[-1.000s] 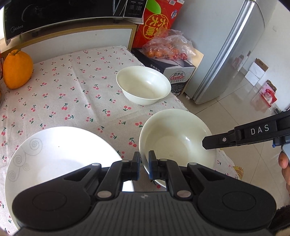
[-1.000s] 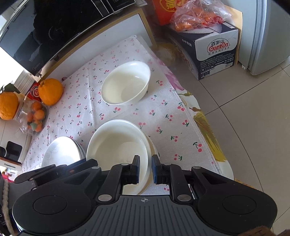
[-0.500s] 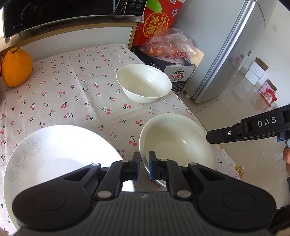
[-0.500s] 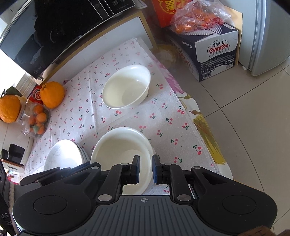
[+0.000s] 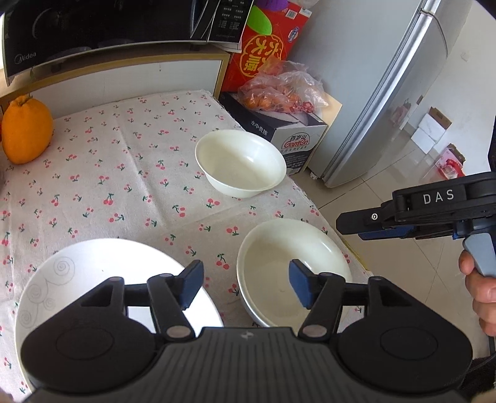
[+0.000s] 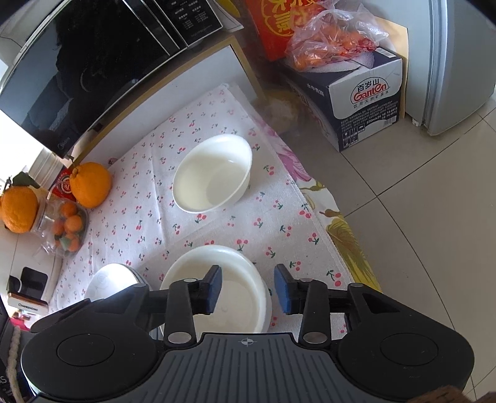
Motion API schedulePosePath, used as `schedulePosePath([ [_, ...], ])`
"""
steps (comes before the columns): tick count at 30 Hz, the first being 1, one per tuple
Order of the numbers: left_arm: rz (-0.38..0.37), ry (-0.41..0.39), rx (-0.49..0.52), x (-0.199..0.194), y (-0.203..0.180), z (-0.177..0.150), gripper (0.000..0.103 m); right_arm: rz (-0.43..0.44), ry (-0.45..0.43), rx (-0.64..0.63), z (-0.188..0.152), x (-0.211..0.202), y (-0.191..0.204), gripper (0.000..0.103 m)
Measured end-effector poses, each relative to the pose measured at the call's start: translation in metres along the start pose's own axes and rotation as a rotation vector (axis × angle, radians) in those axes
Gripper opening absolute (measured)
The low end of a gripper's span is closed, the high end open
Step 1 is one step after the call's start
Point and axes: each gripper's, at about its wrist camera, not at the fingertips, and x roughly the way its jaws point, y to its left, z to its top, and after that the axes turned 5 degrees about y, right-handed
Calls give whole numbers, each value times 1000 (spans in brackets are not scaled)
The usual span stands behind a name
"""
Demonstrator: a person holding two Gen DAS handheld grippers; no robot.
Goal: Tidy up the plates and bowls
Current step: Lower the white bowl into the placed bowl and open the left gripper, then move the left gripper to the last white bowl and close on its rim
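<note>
The near bowl (image 5: pixel 294 263), a shallow cream-white dish, rests on the cherry-print tablecloth (image 5: pixel 124 173) close to the table's front right corner. The deep bowl (image 5: pixel 240 162), also cream-white, stands upright farther back on the same cloth, well apart from the near bowl. The white plate (image 5: pixel 93 279), marked with grey swirl patterns along its left rim, lies at the front left of the cloth, near the shallow bowl but not touching it.

The left gripper (image 5: pixel 246 286) hangs above the gap between the plate and the near bowl. Its jaws have just been opening and now stand apart; the blue pads (image 5: pixel 193 285) press on nothing, and nothing is held between them. In the right wrist view, the right gripper (image 6: pixel 248 288) hangs above the right-hand rim of the near bowl (image 6: pixel 217 279). Its jaws have likewise just been opening; they stand apart and grip nothing. In the left wrist view the right gripper's body is visible at the right edge, held by a hand (image 5: pixel 480 285).

A large orange citrus fruit (image 5: pixel 26 130) sits at the cloth's far left edge. A black microwave oven (image 5: pixel 108 28) stands on a shelf behind the table. A Ganten water carton (image 5: pixel 288 136) sits on the floor beside a silver refrigerator (image 5: pixel 387 93), with a plastic bag of small oranges (image 5: pixel 279 93) on top of the carton.
</note>
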Motion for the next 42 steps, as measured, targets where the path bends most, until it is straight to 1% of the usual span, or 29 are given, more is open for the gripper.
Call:
schedulePosePath([
  [1,6,-7,5,-1,0,3,68,8,-11,9,3,1,-1,57],
  [3,16,-18,11,-3,1,9,74,28,-29,32,10,4,-5,65],
  [5,31,-26,18,-4,2,16,77,51,-34,60,16,9,-9,69],
  [7,53,-39,25,-4,3,25,85,74,-34,96,22,15,-14,74],
  [10,85,-68,17,-1,6,40,91,96,-33,142,28,22,-20,76],
  [15,88,-65,-43,19,21,66,91,115,-63,219,37,32,-29,79],
  [18,90,-69,-77,28,29,75,90,138,-78,276,43,38,-36,79],
  [23,81,-71,-85,44,34,88,83,209,-87,349,51,50,-42,79],
  [26,63,-69,-76,52,35,92,76,226,-88,377,54,57,-43,79],
  [32,60,-46,-79,67,40,95,57,250,-86,385,60,69,-40,79],
  [33,61,-42,-84,69,41,96,53,253,-88,387,61,71,-39,78],
  [34,60,-39,-90,71,42,96,49,254,-88,390,61,72,-39,75],
  [35,58,-37,-93,73,42,96,47,258,-87,393,62,73,-39,73],
  [37,53,-31,-99,75,44,97,41,268,-86,403,63,76,-39,64],
  [40,45,-24,-107,78,45,98,36,273,-83,414,63,78,-38,53],
  [42,43,-21,-108,80,45,98,32,271,-82,421,63,79,-38,50],
])
